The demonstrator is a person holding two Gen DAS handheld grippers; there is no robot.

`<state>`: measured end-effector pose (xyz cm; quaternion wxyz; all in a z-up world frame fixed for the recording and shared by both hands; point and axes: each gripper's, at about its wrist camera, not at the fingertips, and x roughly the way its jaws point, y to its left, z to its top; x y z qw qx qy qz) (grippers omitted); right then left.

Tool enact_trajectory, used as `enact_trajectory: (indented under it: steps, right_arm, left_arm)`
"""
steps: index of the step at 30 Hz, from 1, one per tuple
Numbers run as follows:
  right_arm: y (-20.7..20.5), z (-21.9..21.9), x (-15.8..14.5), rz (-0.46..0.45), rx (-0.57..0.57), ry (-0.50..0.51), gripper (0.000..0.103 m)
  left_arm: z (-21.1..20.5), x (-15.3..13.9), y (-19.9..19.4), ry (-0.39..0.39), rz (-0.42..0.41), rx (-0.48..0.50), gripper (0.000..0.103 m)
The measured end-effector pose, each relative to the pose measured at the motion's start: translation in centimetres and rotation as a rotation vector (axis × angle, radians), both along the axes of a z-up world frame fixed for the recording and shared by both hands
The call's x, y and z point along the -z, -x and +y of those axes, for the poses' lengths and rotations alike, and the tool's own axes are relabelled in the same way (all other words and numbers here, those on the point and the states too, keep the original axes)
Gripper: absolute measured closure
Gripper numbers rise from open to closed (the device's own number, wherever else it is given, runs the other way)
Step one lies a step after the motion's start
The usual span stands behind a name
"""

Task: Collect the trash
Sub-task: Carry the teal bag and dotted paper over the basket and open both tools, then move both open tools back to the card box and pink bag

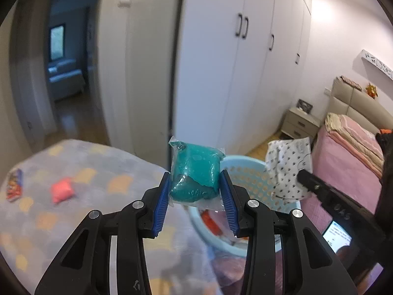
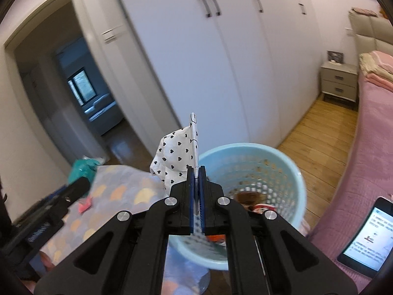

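My left gripper [image 1: 195,180] is shut on a teal packet in clear wrap [image 1: 195,172], its blue pads pressing both sides. It hangs over the near-left rim of a light blue perforated basket [image 1: 248,179]. My right gripper [image 2: 196,169] is shut on a white wrapper with black hearts [image 2: 175,158], held upright over the left rim of the blue basket [image 2: 255,169]. In the left wrist view the heart wrapper [image 1: 287,169] and the right gripper's black finger [image 1: 316,184] show at right. The basket holds red and brown trash [image 2: 250,200].
A patterned grey blanket [image 1: 73,196] covers a surface at left, with a pink packet [image 1: 62,191] and a colourful wrapper [image 1: 14,184] on it. A pink bed [image 2: 368,152] with a lit phone [image 2: 368,236] lies right. White wardrobes [image 2: 221,61], a nightstand [image 2: 340,83] and an open doorway stand behind.
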<state>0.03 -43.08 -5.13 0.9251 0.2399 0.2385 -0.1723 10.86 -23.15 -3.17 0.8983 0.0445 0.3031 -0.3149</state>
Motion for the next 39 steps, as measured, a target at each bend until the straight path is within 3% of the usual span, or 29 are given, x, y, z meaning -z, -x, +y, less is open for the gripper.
enact_trajectory:
  steps: [7, 13, 15, 20, 31, 33, 39]
  right_arm:
    - [0.3, -2.8, 1.1, 0.052, 0.061, -0.027, 0.101]
    - [-0.1, -3.4, 2.0, 0.076, 0.069, -0.046, 0.101]
    - [-0.2, -3.8, 2.2, 0.081, 0.073, -0.047, 0.101]
    - [-0.8, -4.1, 2.7, 0.097, 0.065, -0.068, 0.101]
    - [-2.4, -5.1, 5.5, 0.167, 0.054, -0.122, 0.097]
    - [-2.3, -5.4, 5.8, 0.178, 0.061, -0.126, 0.095]
    - [-1.7, -4.7, 5.2, 0.165, 0.054, -0.100, 0.073]
  left_arm:
    - [-4.0, 4.6, -1.4, -0.041, 0.102, 0.053, 0.064]
    - [-5.6, 6.2, -2.6, -0.042, 0.168, 0.071, 0.063]
    - [-5.3, 6.5, -2.9, -0.041, 0.176, 0.071, 0.057]
    - [-4.5, 6.4, -3.1, -0.013, 0.184, 0.065, 0.043]
    - [1.0, 4.5, -2.8, 0.054, 0.138, -0.029, 0.034]
    - [2.4, 4.1, -2.9, 0.066, 0.124, -0.068, 0.029]
    - [5.9, 2.7, -3.2, 0.124, 0.112, -0.147, 0.027]
